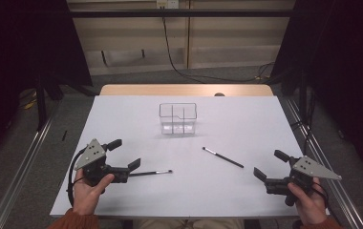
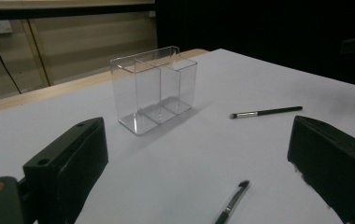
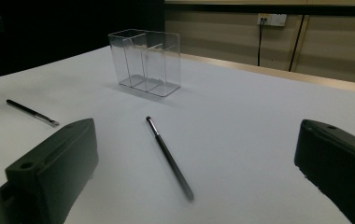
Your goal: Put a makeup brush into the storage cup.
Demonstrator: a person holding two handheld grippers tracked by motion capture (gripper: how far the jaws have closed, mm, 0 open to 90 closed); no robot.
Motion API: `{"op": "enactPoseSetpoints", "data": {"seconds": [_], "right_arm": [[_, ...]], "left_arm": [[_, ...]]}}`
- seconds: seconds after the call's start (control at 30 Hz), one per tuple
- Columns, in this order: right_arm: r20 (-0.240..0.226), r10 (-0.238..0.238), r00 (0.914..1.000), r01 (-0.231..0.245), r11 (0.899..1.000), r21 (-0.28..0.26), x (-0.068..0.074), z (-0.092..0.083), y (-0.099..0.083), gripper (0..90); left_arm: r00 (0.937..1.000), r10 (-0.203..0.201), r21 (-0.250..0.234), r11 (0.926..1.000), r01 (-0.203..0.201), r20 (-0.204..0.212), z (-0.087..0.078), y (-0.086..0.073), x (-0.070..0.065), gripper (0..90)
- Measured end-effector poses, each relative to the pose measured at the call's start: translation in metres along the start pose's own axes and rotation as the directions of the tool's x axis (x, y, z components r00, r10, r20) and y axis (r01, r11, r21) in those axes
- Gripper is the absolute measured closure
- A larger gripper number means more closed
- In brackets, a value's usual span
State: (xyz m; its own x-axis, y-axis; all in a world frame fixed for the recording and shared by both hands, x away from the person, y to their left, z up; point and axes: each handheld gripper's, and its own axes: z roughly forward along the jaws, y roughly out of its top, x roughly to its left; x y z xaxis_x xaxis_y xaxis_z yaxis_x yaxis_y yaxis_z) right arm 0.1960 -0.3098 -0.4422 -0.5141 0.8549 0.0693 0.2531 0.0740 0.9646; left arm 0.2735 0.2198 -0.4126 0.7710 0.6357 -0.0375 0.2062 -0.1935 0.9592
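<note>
Both the left gripper [image 1: 125,155] and right gripper [image 1: 270,165] rest with jaws apart on a smooth white table [image 1: 246,119]. One thin black brush [image 1: 151,172] lies by the left gripper, another [image 1: 223,157] nearer the middle; beyond stands a clear, divided plastic box [image 1: 178,118].

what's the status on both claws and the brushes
Left claw open, empty, beside near brush. Right claw open, empty, short of far brush. Clear organizer upright, empty. Nothing in the way.
</note>
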Motion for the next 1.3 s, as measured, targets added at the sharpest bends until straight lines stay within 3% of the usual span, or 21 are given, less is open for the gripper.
{"op": "enactPoseSetpoints", "data": {"seconds": [0.17, 0.33, 0.43, 0.63, 0.73, 0.97, 1.07, 1.3], "right_arm": [[0.0, 0.001, 1.0, -0.001, 1.0, 0.0, 0.0, 0.0, 0.0, 0.0], [-0.003, 0.004, 1.0, -0.004, 1.0, -0.003, 0.0, 0.0, 0.0, 0.0], [-0.003, 0.0, 1.0, 0.0, 1.0, 0.001, 0.0, 0.0, 0.0, 0.0], [-0.006, -0.005, 1.0, 0.005, 1.0, 0.004, 0.0, 0.0, 0.0, 0.0], [-0.003, -0.004, 1.0, 0.004, 1.0, 0.004, -0.001, 0.0, 0.0, 0.0], [-0.005, -0.005, 1.0, 0.005, 1.0, 0.008, -0.001, 0.0, 0.0, 0.0], [-0.006, -0.005, 1.0, 0.005, 1.0, 0.008, 0.0, 0.001, 0.0, 0.0], [-0.011, -0.008, 0.9999, 0.008, 1.0, 0.006, 0.0, 0.001, 0.0, 0.0]], "left_arm": [[0.9998, -0.009, 0.007, 0.9999, 0.009, 0.019, 0.007, 0.004, 0.001, 5.3], [0.9995, 0.011, 0.021, 0.9997, -0.012, 0.029, 0.016, 0.009, 0.001, 6.0], [0.9984, 0.012, 0.044, 0.9989, -0.014, 0.055, 0.024, 0.017, -0.001, 6.0], [0.9976, 0.043, 0.042, 0.9981, -0.045, 0.055, 0.036, 0.025, -0.004, 5.6], [0.9973, 0.035, 0.054, 0.9978, -0.039, 0.064, 0.041, 0.028, -0.003, 6.3], [0.9954, 0.044, 0.107, 0.9929, -0.053, 0.085, 0.051, 0.034, 0.002, 6.8], [0.9941, 0.058, 0.121, 0.9902, -0.069, 0.091, 0.053, 0.035, 0.003, 11.8], [0.9928, 0.085, 0.156, 0.983, -0.097, 0.085, 0.057, 0.039, 0.004, 5.5]]}}
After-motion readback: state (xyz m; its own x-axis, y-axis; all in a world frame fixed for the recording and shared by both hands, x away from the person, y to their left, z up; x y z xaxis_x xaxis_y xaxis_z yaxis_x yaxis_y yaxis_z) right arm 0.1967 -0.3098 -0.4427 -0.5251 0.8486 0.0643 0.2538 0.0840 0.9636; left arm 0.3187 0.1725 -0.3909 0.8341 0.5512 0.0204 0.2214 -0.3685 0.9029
